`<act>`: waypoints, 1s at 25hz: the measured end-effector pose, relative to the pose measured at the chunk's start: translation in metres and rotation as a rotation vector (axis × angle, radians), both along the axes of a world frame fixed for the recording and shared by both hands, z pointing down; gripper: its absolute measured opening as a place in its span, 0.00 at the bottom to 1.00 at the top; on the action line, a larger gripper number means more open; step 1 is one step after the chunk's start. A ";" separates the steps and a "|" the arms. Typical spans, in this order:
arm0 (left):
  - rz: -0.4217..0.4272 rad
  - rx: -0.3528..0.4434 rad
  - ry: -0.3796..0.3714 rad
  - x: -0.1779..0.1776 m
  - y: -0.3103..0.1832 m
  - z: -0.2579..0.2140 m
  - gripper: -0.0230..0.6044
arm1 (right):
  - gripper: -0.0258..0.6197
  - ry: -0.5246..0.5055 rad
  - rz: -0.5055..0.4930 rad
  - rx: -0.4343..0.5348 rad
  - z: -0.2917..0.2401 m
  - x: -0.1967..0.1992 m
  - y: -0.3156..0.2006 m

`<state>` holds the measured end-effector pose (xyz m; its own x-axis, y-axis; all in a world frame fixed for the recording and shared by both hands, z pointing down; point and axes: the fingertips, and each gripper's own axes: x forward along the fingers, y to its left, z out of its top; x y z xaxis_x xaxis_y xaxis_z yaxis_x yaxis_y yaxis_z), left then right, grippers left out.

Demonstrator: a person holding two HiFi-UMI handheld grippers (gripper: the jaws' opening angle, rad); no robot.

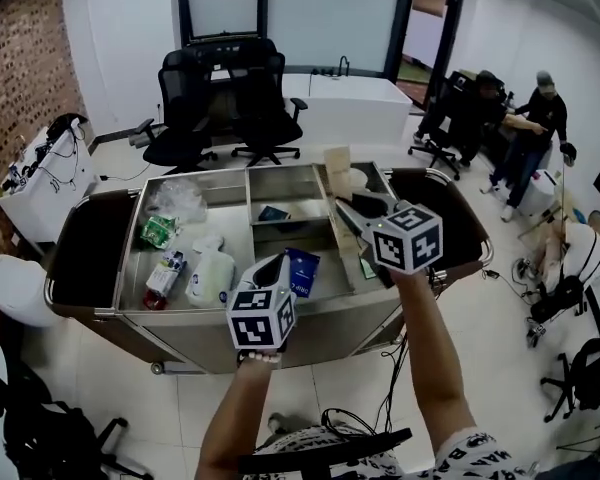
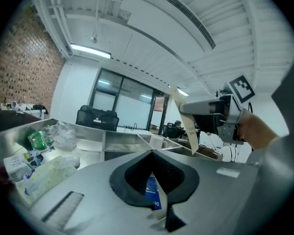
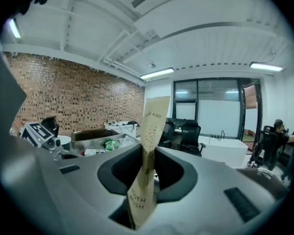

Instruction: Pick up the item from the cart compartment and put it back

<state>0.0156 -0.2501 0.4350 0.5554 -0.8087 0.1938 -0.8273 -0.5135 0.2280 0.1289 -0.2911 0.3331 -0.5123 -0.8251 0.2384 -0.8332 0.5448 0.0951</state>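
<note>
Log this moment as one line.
left gripper shut on blue packet | right gripper shut on toothbrush packet | both above cart

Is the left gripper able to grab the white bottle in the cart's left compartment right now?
Probably not yet. The left gripper hangs close to the white bottle with nothing between them, but its jaws look shut on a blue packet.

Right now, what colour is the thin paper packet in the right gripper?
The paper packet is pale tan with dark lettering, clearest in the right gripper view.
</note>
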 end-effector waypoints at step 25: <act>-0.080 0.036 -0.015 0.046 0.100 -0.001 0.04 | 0.18 -0.264 -0.015 -0.004 0.072 0.061 0.172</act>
<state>0.0621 -0.1503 0.4344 0.4861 -0.8569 0.1713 -0.8690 -0.4534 0.1979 0.1897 -0.1192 0.4052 -0.5694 -0.8162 0.0981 -0.8206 0.5572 -0.1271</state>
